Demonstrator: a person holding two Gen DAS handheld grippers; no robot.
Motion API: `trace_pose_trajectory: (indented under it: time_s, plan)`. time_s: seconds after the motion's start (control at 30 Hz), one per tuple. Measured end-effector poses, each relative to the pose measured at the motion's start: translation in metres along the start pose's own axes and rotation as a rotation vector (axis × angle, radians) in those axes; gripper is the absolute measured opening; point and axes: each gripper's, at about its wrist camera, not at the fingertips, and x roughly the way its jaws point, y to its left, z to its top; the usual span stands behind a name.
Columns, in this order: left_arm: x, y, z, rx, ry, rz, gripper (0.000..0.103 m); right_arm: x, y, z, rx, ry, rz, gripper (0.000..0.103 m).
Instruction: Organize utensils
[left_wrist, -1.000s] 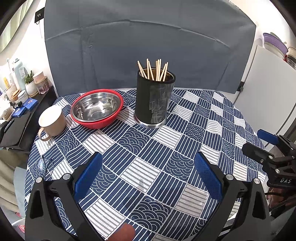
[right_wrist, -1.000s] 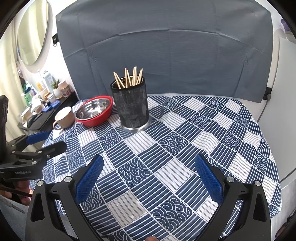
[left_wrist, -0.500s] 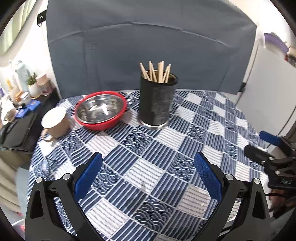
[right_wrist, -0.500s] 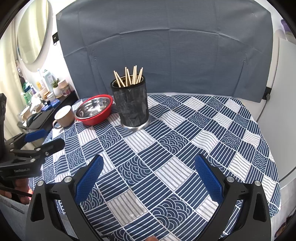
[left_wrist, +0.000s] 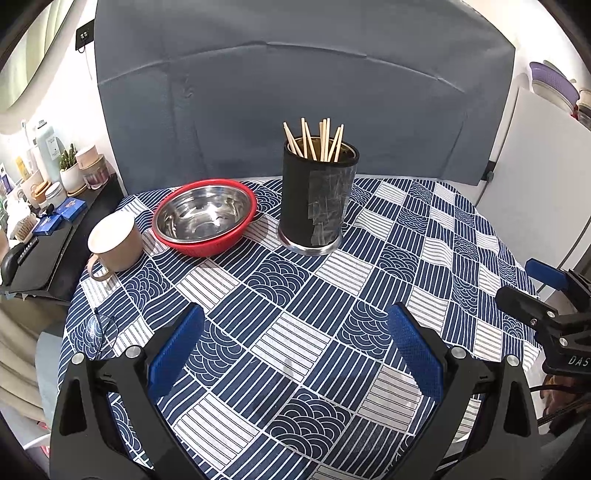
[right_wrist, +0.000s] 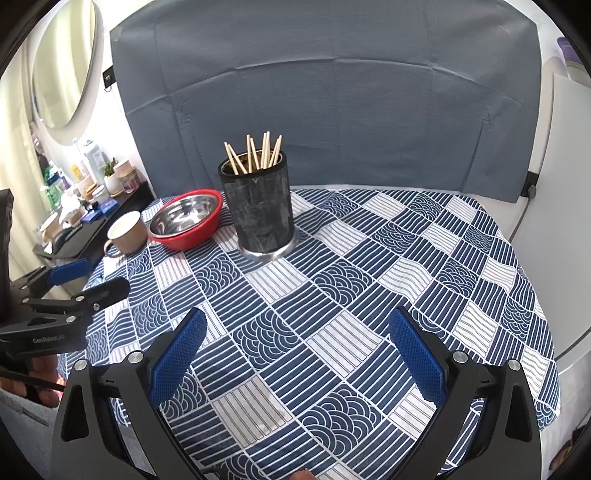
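Observation:
A black cylindrical holder (left_wrist: 317, 201) (right_wrist: 261, 214) stands upright at the back of the table with several wooden chopsticks (left_wrist: 317, 142) (right_wrist: 255, 155) sticking out of its top. My left gripper (left_wrist: 295, 350) hovers open over the near part of the blue patterned tablecloth (left_wrist: 332, 295), well short of the holder, with nothing between its blue pads. My right gripper (right_wrist: 295, 350) is likewise open and empty above the cloth (right_wrist: 369, 295). Each gripper also shows at the edge of the other's view: the right gripper (left_wrist: 535, 291) and the left gripper (right_wrist: 88, 280).
A steel bowl inside a red bowl (left_wrist: 205, 218) (right_wrist: 186, 221) sits left of the holder, with a beige mug (left_wrist: 114, 242) (right_wrist: 127, 232) further left. Glasses (left_wrist: 99, 332) lie near the table's left edge. A cluttered side shelf (left_wrist: 40, 206) stands beyond the left edge, a white board (left_wrist: 535, 184) on the right.
The left wrist view has drifted a little, so the holder sits slightly further right and higher in frame. Both grippers stay open and empty.

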Motion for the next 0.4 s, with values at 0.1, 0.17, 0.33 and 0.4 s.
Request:
trace_pose_trajectory:
  time_s: [0.1,0.17,0.33,0.4]
  plan:
    - [-0.0007,-0.0018,-0.0004,0.01,-0.003,-0.015,0.097,-0.0003,-0.0001,-0.0003,0.0,0.0,0.0,0.095]
    - [0.0001,-0.0036,-0.0003,0.022,0.002,0.011,0.097,-0.0006,0.0004,-0.0005,0.0,0.001,0.0,0.095]
    - [0.0023,-0.0077,-0.0002,0.049,0.018,0.019,0.097,-0.0003,0.0002,-0.001,0.0,0.003,0.002,0.095]
    - [0.0019,-0.0081,0.0,0.051,0.016,0.018,0.097,-0.0008,0.0005,-0.0008,-0.002,0.0,0.001,0.095]
